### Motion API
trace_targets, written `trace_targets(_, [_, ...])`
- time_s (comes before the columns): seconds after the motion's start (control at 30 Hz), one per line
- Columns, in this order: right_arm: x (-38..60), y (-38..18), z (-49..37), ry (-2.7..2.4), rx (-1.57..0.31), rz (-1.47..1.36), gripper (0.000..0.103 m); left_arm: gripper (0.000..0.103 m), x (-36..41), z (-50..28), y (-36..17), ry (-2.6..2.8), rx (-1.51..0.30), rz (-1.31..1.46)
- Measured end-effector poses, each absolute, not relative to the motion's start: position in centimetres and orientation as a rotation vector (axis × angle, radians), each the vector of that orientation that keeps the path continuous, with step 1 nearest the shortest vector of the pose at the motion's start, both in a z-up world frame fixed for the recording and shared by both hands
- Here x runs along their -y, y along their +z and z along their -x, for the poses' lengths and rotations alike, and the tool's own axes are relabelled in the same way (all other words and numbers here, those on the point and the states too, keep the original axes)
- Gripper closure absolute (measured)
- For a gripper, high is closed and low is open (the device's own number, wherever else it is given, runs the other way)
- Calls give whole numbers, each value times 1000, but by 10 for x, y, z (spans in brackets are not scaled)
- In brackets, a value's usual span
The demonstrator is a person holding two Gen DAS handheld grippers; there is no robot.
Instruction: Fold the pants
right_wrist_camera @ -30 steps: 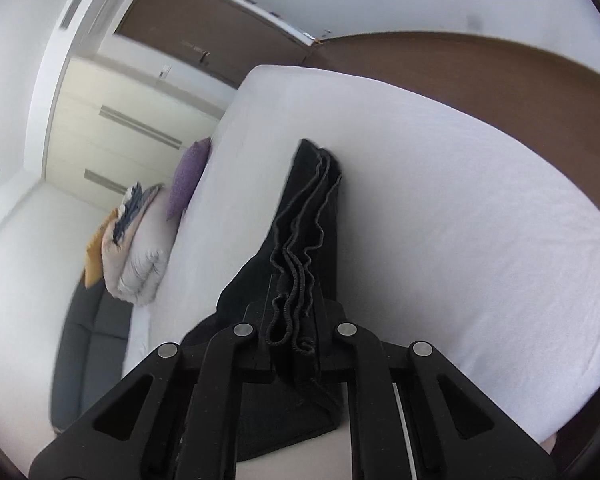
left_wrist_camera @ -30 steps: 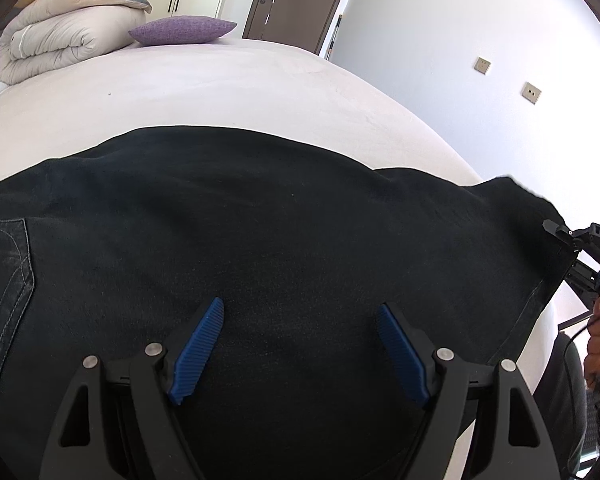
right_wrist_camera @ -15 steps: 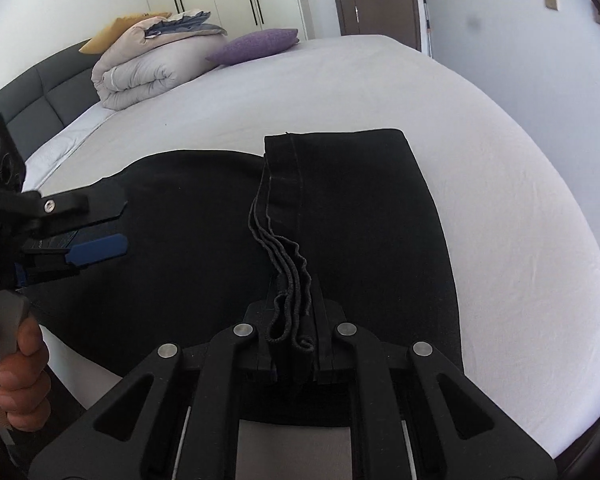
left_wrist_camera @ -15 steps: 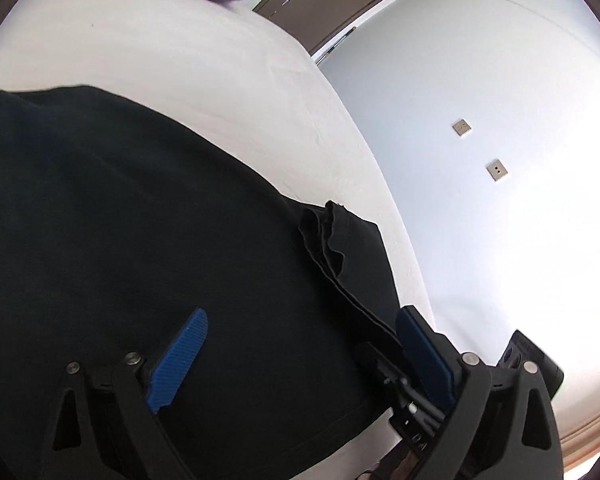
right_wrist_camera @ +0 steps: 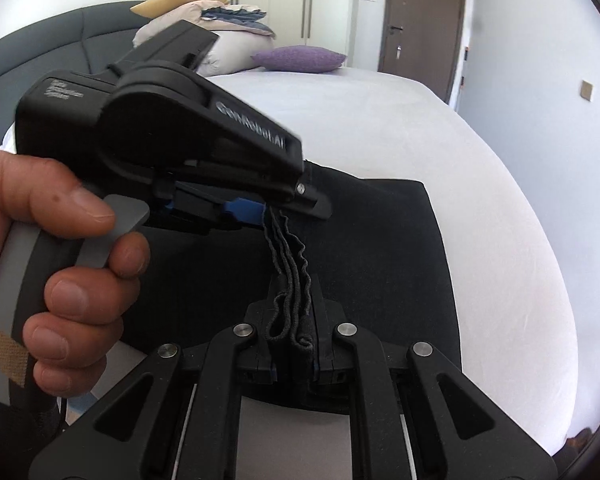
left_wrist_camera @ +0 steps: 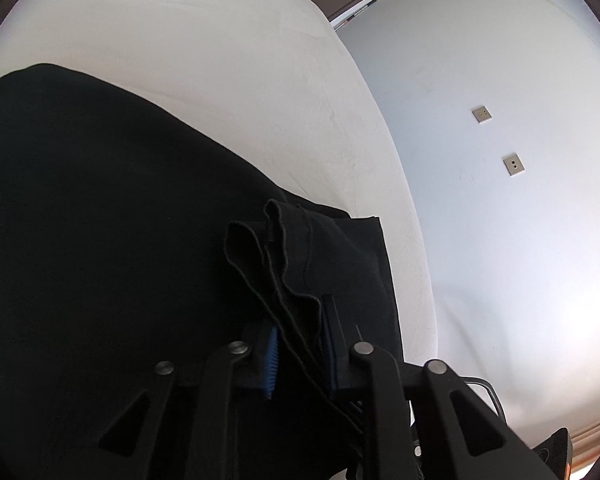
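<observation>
Black pants (left_wrist_camera: 100, 240) lie spread on a white bed (left_wrist_camera: 220, 60). Their leg hems are bunched into several wavy layers (right_wrist_camera: 288, 256) and lifted off the cloth below. My right gripper (right_wrist_camera: 294, 320) is shut on the near end of that hem stack. My left gripper (left_wrist_camera: 300, 336) is shut on the same stacked hem a little farther along; in the right wrist view it (right_wrist_camera: 260, 212) reaches in from the left, held by a hand (right_wrist_camera: 60, 248). The rest of the pants (right_wrist_camera: 380, 248) lies flat under both grippers.
A purple pillow (right_wrist_camera: 300, 59) and folded bedding (right_wrist_camera: 228, 16) sit at the head of the bed by a grey headboard (right_wrist_camera: 60, 48). A brown door (right_wrist_camera: 424, 20) and a white wall with sockets (left_wrist_camera: 514, 164) lie past the bed's right edge.
My left gripper moved right to the hem stack and closed on it, from open over the flat cloth. My right gripper kept its hold and swung to face the headboard.
</observation>
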State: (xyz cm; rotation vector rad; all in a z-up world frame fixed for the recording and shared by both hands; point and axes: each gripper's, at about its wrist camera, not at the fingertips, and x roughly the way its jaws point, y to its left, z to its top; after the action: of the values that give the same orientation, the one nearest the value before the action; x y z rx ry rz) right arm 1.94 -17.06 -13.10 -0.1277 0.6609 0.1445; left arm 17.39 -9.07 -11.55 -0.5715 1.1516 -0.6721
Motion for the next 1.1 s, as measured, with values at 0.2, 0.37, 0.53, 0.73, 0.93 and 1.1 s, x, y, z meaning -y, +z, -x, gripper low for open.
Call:
trace_targets(0.2, [109, -117, -24, 253, -645, 206, 93, 89, 38, -176, -98, -644, -1099, 515])
trace_targets(0.37, [48, -111, -37, 348, -637, 243, 93, 90, -6, -184, -90, -597, -1078, 454])
trace_targets(0.53, [-4, -115, -59, 420, -666, 246, 93, 90, -40, -200, -96, -553, -1097, 416])
trace_targets(0.73, [-52, -126, -80, 457, -725, 256, 93, 90, -63, -207, -114, -519, -1104, 433])
trace_targets(0.93, [-60, -147, -93, 470, -792, 220, 91, 76, -84, -188, -141, -480, -1107, 458])
trace_targets(1.1, [-35, -137, -83, 546, -829, 177, 71, 58, -86, -175, -127, -368, -1042, 416])
